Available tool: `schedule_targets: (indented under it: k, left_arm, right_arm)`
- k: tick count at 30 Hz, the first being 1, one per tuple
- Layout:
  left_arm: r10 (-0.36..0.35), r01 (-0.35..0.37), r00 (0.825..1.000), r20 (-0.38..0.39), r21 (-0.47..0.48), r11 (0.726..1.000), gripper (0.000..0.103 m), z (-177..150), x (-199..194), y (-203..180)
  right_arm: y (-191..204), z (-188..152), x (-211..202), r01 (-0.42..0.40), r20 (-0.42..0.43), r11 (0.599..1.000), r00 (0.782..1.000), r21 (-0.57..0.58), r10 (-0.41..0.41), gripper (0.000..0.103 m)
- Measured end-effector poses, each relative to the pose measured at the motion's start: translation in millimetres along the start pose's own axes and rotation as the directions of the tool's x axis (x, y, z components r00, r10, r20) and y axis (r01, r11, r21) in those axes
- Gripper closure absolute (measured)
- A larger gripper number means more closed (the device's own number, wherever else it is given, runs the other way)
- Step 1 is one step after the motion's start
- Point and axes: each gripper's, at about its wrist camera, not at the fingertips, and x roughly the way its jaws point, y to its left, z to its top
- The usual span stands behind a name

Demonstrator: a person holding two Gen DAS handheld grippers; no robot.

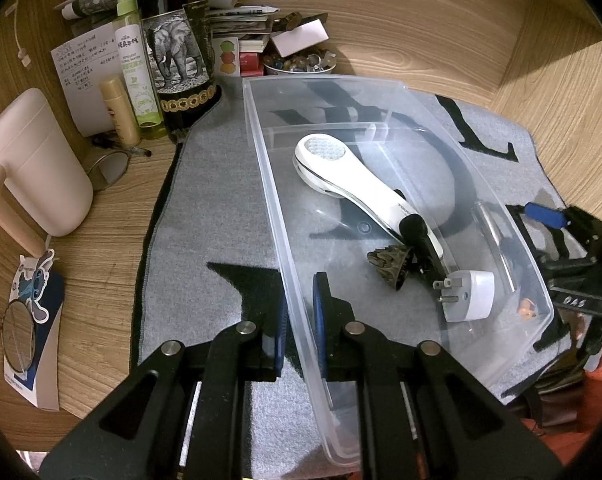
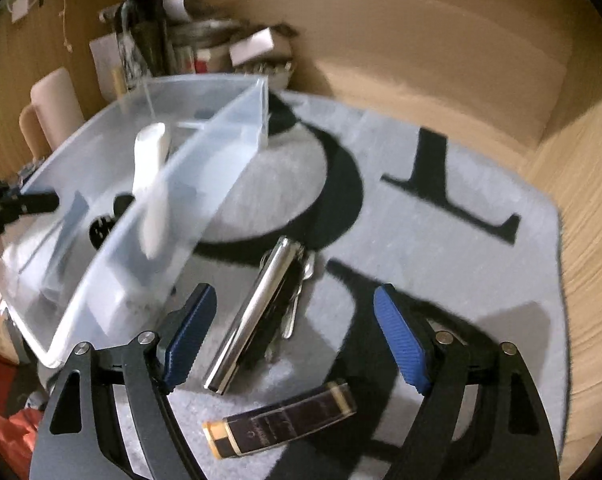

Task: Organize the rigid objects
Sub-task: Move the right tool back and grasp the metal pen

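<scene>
A clear plastic bin (image 1: 269,184) lies on a grey mat (image 1: 205,216). In it are a white handheld device (image 1: 357,184), a white plug (image 1: 471,296) and a small dark cone-shaped object (image 1: 389,266). My left gripper (image 1: 301,320) is shut on the bin's near wall. My right gripper (image 2: 297,332) is open above the mat, around a shiny metal multi-tool (image 2: 257,312). A dark rectangular box with gold ends (image 2: 281,424) lies just in front. The bin (image 2: 101,280) is to the left in the right wrist view.
A dark elephant-label bottle (image 1: 179,52), green spray bottle (image 1: 135,64), small tube (image 1: 119,110), pink jug (image 1: 37,164), round mirror (image 1: 17,336), bowl of trinkets (image 1: 299,65) and papers crowd the wooden desk at left and back. A wooden wall (image 1: 441,20) stands behind.
</scene>
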Motion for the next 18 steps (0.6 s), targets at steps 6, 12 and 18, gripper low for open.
schedule_targets:
  k: [6,12,18]
  left_arm:
    - [-0.001,0.001,1.000,0.002,-0.002,1.000,0.091,0,0,0]
    - [-0.002,0.002,1.000,0.002,-0.003,1.000,0.091,0,0,0]
    - [-0.001,0.001,1.000,0.002,-0.002,1.000,0.091,0,0,1]
  right_arm:
    - [1,0,14,-0.039,-0.037,0.999,0.999,0.010,0.040,0.057]
    - [7,0,20,-0.045,-0.045,0.999,0.998,-0.015,0.044,0.074]
    - [-5,0,16,-0.035,-0.026,0.999,0.999,0.013,0.036,0.088]
